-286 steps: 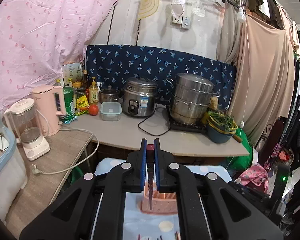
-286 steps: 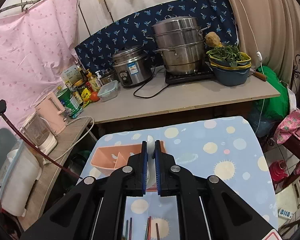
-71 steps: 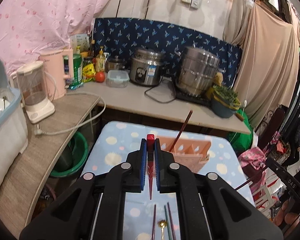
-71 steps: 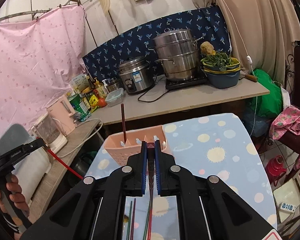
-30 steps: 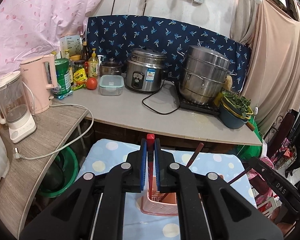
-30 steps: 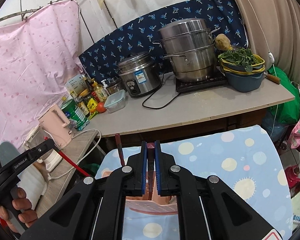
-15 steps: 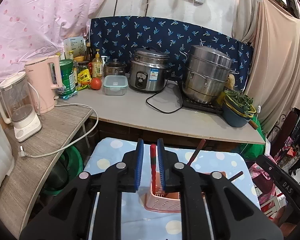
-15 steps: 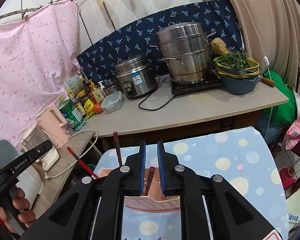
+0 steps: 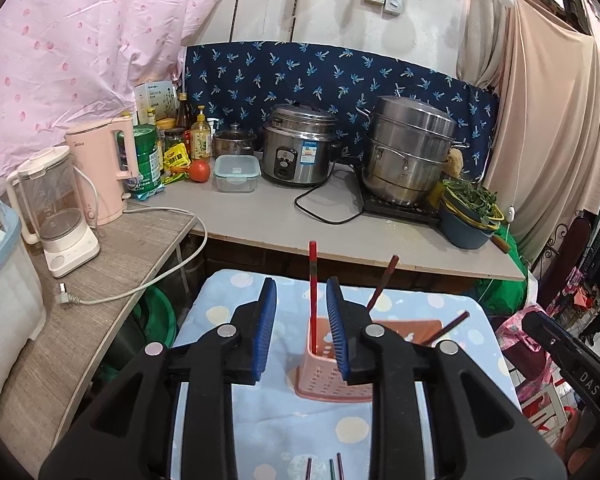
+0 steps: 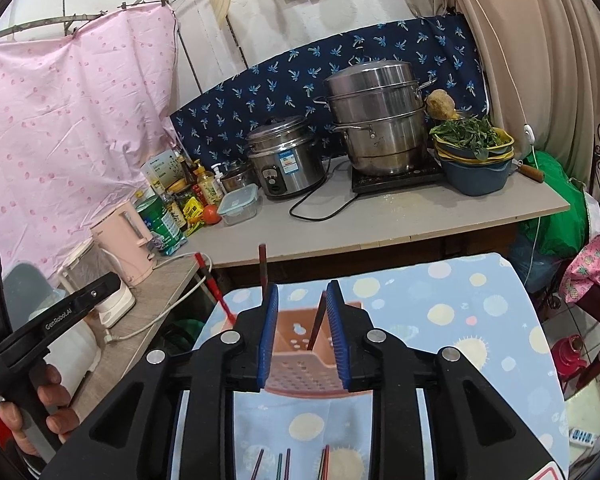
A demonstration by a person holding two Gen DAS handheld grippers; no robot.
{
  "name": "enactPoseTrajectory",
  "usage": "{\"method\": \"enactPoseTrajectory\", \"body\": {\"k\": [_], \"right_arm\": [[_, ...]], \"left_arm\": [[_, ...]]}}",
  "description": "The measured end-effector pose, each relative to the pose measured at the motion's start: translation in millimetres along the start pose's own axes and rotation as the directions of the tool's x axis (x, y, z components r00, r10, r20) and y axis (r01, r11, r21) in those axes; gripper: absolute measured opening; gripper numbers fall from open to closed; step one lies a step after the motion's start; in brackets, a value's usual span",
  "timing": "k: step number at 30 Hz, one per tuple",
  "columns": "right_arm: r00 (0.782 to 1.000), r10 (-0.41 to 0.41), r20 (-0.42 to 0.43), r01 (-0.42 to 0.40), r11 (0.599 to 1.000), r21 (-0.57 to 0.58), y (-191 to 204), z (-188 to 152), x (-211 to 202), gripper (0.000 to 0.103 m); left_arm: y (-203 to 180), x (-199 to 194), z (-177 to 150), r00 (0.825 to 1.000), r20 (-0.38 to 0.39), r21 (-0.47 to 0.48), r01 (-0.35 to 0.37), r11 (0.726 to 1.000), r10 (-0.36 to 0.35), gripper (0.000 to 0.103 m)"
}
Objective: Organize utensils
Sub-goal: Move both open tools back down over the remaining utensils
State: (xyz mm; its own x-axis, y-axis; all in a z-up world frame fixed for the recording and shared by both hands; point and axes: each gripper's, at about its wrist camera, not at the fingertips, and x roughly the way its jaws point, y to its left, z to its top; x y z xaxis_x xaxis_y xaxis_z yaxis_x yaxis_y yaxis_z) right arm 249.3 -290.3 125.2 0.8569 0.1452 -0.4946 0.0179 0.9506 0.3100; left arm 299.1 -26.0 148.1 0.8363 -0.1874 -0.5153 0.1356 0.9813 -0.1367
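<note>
A pink slotted basket (image 9: pixel 324 384) (image 10: pixel 300 372) stands on the dotted blue tablecloth (image 9: pixel 432 308). In the left wrist view a red chopstick (image 9: pixel 312 276) stands upright in it, seen between the jaws of my left gripper (image 9: pixel 300 292); those jaws are opening and the pads are off it. Two dark chopsticks (image 9: pixel 382 284) lean in the basket further right. My right gripper (image 10: pixel 303 294) is opening too, with a brown chopstick (image 10: pixel 318 320) loose between its pads, resting in the basket. Several more chopsticks (image 10: pixel 284 462) lie on the cloth below it.
Behind the table runs a grey counter (image 9: pixel 284 224) with a rice cooker (image 9: pixel 298 152), a steel steamer pot (image 9: pixel 408 156), bowls of greens (image 9: pixel 468 216) and bottles. A pink kettle (image 9: pixel 100 168) and a blender stand on the wooden side shelf at left. A hand (image 10: pixel 40 416) holds the left gripper's handle.
Both grippers were shut on a chopstick over the basket a second ago. Their jaws have spread, the chopsticks now stand in the basket, and both grippers have drawn back.
</note>
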Motion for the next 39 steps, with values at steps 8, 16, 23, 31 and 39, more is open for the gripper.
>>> {"method": "enactPoseTrajectory", "body": {"k": [8, 16, 23, 31, 39], "right_arm": [[0.997, -0.011, -0.073, 0.010, 1.000, -0.010, -0.3, -55.5, -25.6, 0.026], [0.987, -0.036, -0.158, 0.029, 0.998, -0.051, 2.2, -118.9, -44.7, 0.026], [0.966, -0.060, -0.251, 0.046, 0.997, -0.063, -0.6, -177.6, -52.9, 0.026], [0.931, -0.054, -0.362, 0.041, 0.998, -0.043, -6.0, -237.8, -53.1, 0.026], [0.900, -0.067, -0.430, 0.046, 0.997, -0.060, -1.7, -277.6, -46.3, 0.026]], "left_arm": [[8.8, -25.8, -40.5, 0.999, -0.039, 0.020, -0.017, 1.000, 0.018, 0.025], [15.1, -43.3, -93.0, 0.994, -0.107, 0.040, -0.019, 0.999, 0.023, 0.025], [17.3, -50.1, -152.7, 0.979, -0.205, 0.054, -0.001, 0.999, 0.012, 0.025], [19.0, -55.4, -208.0, 0.955, -0.297, 0.061, 0.023, 0.998, -0.004, 0.025], [20.1, -53.5, -249.5, 0.930, -0.367, 0.065, 0.032, 0.997, -0.006, 0.026]]}}
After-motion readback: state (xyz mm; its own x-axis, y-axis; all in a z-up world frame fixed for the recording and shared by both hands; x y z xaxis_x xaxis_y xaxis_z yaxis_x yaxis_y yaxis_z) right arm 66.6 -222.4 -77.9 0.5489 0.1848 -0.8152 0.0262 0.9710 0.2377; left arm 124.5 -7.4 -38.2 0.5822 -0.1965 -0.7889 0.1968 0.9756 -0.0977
